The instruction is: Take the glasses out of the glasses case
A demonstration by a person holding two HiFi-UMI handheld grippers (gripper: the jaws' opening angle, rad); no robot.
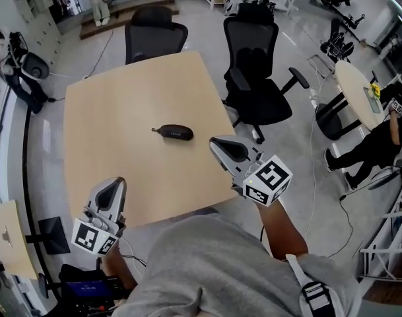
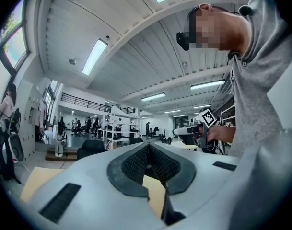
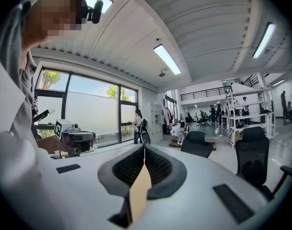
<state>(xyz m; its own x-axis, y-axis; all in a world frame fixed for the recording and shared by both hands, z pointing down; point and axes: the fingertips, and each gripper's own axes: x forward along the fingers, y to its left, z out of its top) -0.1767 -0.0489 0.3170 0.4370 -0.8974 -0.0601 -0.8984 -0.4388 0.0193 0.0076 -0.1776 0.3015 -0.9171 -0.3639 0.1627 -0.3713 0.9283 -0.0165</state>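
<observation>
A closed dark glasses case [image 1: 173,132] lies near the middle of the light wooden table [image 1: 121,104]. My right gripper [image 1: 217,144] hovers over the table's right edge, a little to the right of the case and nearer to me, with its jaws shut and empty. My left gripper [image 1: 115,183] is over the near left corner, well short of the case, and also shut with nothing in it. In the left gripper view the left gripper [image 2: 147,145] shows its pads meeting at the tip. In the right gripper view the right gripper [image 3: 144,146] looks the same. Neither gripper view shows the case.
Two black office chairs [image 1: 154,35] [image 1: 257,78] stand at the table's far side and right side. A round table [image 1: 359,94] and a seated person [image 1: 379,144] are further right. A small side table [image 1: 6,240] stands at the lower left.
</observation>
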